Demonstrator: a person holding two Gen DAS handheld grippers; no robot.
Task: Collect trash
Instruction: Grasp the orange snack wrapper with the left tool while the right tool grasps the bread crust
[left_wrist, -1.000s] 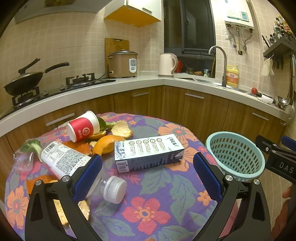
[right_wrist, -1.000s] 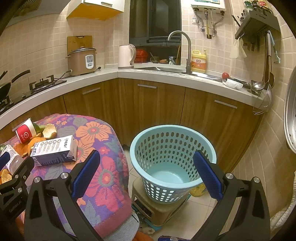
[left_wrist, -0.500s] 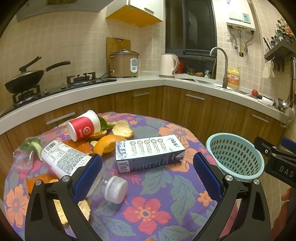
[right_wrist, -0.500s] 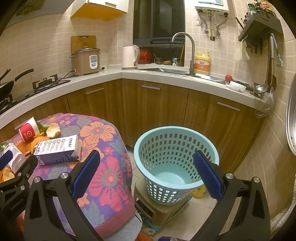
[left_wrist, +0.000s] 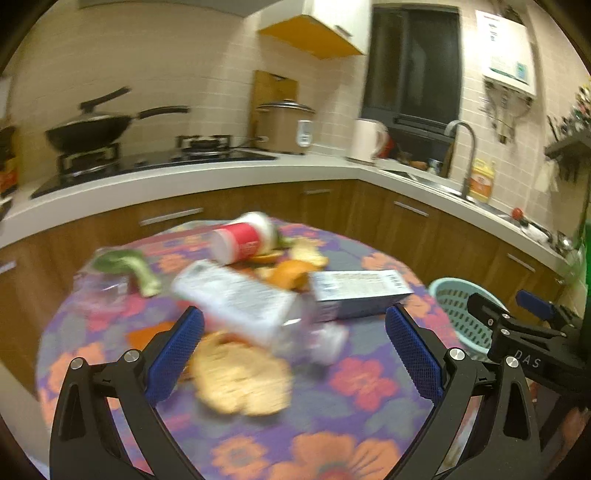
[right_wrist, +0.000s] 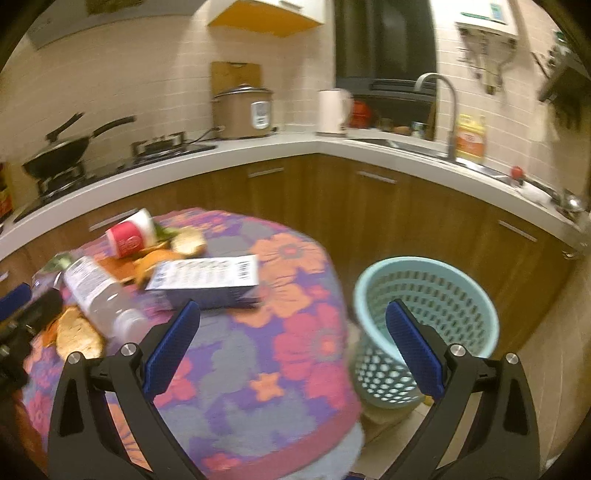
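Trash lies on a round table with a flowered cloth (left_wrist: 351, 417): a clear plastic bottle (left_wrist: 243, 306) on its side, a white and blue carton (left_wrist: 358, 293), a tipped red paper cup (left_wrist: 240, 240), orange peel (left_wrist: 291, 273), a flat cracker (left_wrist: 240, 373) and a green vegetable scrap (left_wrist: 129, 266). My left gripper (left_wrist: 293, 354) is open above the bottle and cracker, holding nothing. My right gripper (right_wrist: 291, 345) is open over the table's near edge, just in front of the carton (right_wrist: 207, 278). A light blue basket (right_wrist: 424, 321) stands on the floor to the right.
A white counter (right_wrist: 369, 151) with wooden cabinets curves behind the table, carrying a wok (left_wrist: 92, 129), rice cooker (left_wrist: 284, 127), kettle (right_wrist: 332, 110) and sink tap (right_wrist: 439, 96). The other gripper shows at the right edge of the left wrist view. Both views are motion-blurred.
Both grippers swung left. The left one now faces the bottle and cracker instead of the carton. The right one turned from the basket toward the table and carton. Both stay open.
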